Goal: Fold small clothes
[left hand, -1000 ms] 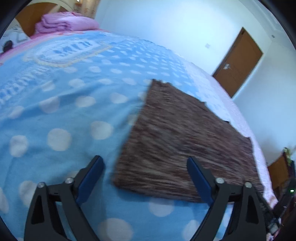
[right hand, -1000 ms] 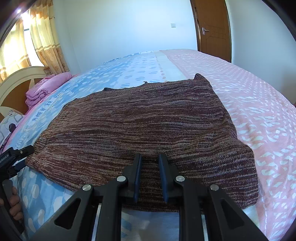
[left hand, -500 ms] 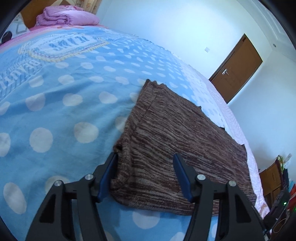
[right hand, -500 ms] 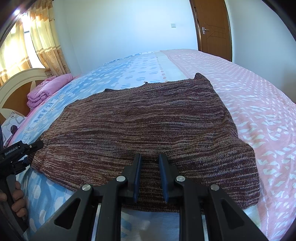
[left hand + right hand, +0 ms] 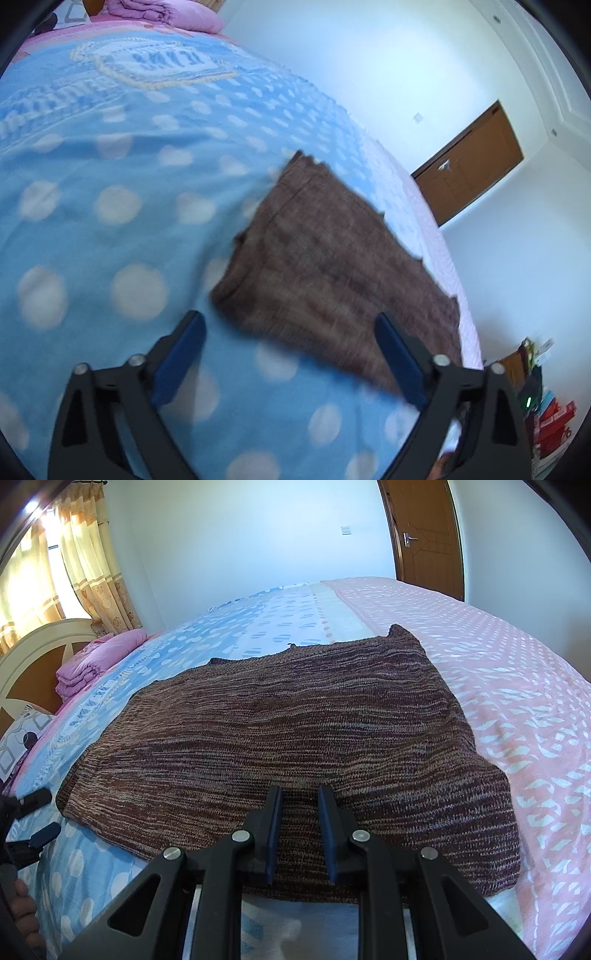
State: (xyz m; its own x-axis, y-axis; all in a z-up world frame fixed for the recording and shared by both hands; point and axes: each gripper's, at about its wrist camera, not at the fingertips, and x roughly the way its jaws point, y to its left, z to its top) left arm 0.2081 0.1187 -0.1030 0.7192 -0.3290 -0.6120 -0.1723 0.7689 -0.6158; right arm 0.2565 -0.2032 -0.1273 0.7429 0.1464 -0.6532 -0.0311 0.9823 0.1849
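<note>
Right wrist: right hand-held gripper [image 5: 300, 834] pinches brown knit [image 5: 295, 731] on pink-blue bedspread [image 5: 517, 686]; left [image 5: 290, 363] wide.

Your left wrist view is motion-blurred; the sweater's [image 5: 332, 266] near edge possibly runs behind the right finger [image 5: 399, 363].

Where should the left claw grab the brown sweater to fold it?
Probably the near left corner of the sweater. That corner hangs closest to the open left claw, and the knit lies flat on the bed, so slide in low from the left edge, one finger under, and pinch.
</note>
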